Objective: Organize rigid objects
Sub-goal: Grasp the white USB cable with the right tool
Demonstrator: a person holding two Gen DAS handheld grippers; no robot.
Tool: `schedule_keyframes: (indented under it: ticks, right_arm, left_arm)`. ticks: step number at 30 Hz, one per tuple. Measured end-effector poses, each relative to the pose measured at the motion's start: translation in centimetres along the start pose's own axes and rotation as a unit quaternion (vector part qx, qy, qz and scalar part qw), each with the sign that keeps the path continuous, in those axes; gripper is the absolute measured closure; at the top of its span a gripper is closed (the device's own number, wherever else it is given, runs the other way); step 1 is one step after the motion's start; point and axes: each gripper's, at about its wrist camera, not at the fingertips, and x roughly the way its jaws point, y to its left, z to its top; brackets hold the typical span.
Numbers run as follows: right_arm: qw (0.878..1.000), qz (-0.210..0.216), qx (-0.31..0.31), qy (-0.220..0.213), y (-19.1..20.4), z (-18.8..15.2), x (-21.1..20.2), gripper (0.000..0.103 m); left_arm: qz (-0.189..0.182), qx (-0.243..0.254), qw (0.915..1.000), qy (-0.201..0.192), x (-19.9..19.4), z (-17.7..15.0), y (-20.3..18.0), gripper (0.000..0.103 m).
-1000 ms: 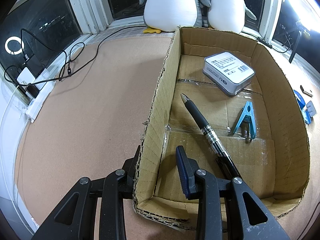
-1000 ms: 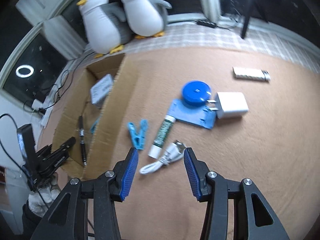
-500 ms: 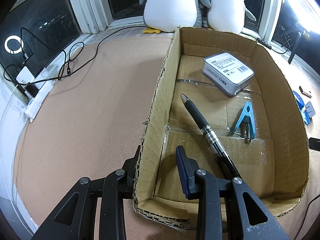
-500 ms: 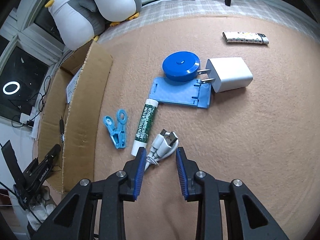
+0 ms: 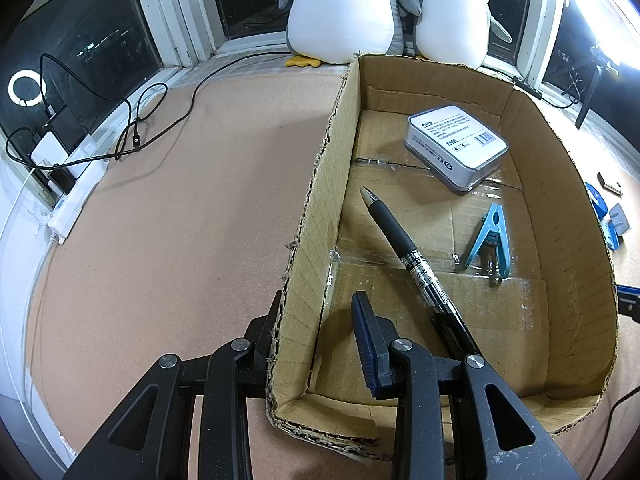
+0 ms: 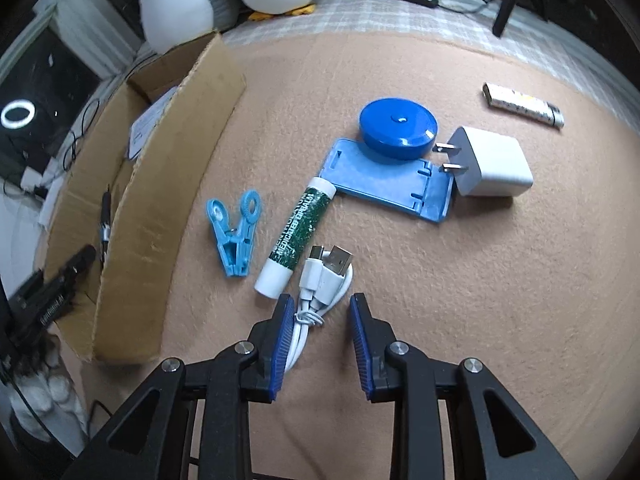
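The desk (image 6: pixel 460 280) is covered by a tan felt-like surface on which everything is laid out. An open cardboard box (image 5: pixel 576 216) is stood on it, and its near left wall is clamped between the fingers of the left gripper (image 5: pixel 318 320), 1 finger outside and 1 inside. 2 plush penguins (image 5: pixel 344 12) are seen behind the box at the window.

Inside the box, a grey tin with a white label (image 5: pixel 456 148) is set toward the far end, a black pen (image 5: pixel 404 248) is laid diagonally along the floor, and a teal clothespin (image 5: pixel 490 236) is placed to its right.

On the desk to the right of the box, a blue flat holder (image 6: pixel 384 184) is overlapped at its far edge by a round blue case (image 6: pixel 398 128), and a white wall charger (image 6: pixel 492 164) is laid with its prongs touching the holder. A speckled white lighter (image 6: pixel 524 104) is set well apart, farther back. A green-and-white balm tube (image 6: pixel 296 232) is laid between the holder and a blue clothespin (image 6: pixel 236 236).

The right gripper (image 6: pixel 320 332) is pointed steeply down at a coiled white USB cable (image 6: pixel 320 288), just beside the tube. Its fingers are held apart with the cable's near loop between them; the left blue pad is at the cable, but no squeeze from both sides is shown.
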Motion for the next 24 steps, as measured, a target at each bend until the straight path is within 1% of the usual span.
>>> schedule_keyframes:
  ticks: [2,6,8,14,19,21,24]
  right_arm:
    - [1.000,-0.009,-0.015,0.001,0.4,-0.1,0.0,0.077]
    - [0.997,-0.037,-0.067,0.000,1.6,-0.2,-0.1,0.077]
    - [0.996,-0.043,-0.083,0.004,1.9,-0.2,-0.1,0.077]
    - [0.995,-0.047,-0.092,0.019,2.2,0.0,0.3,0.077]
    - [0.994,-0.054,-0.093,0.012,2.5,0.0,0.4,0.077]
    - [0.994,-0.054,-0.095,0.010,2.5,-0.1,0.3,0.084]
    - [0.995,-0.043,-0.086,0.010,2.2,-0.1,0.2,0.085]
  left_arm:
    - [0.000,0.000,1.0000,0.000,0.0,0.0,0.0,0.069]
    - [0.000,0.001,1.0000,0.000,0.0,0.0,-0.1,0.069]
    - [0.000,0.000,1.0000,0.000,0.0,0.0,0.0,0.069]
    - [-0.001,-0.002,1.0000,-0.001,0.0,-0.2,0.0,0.069]
    - [-0.001,-0.001,1.0000,-0.001,0.0,-0.2,0.0,0.069]
    - [-0.001,-0.002,1.0000,-0.001,0.0,-0.2,0.0,0.069]
    - [-0.001,-0.002,1.0000,-0.001,0.0,-0.2,0.0,0.069]
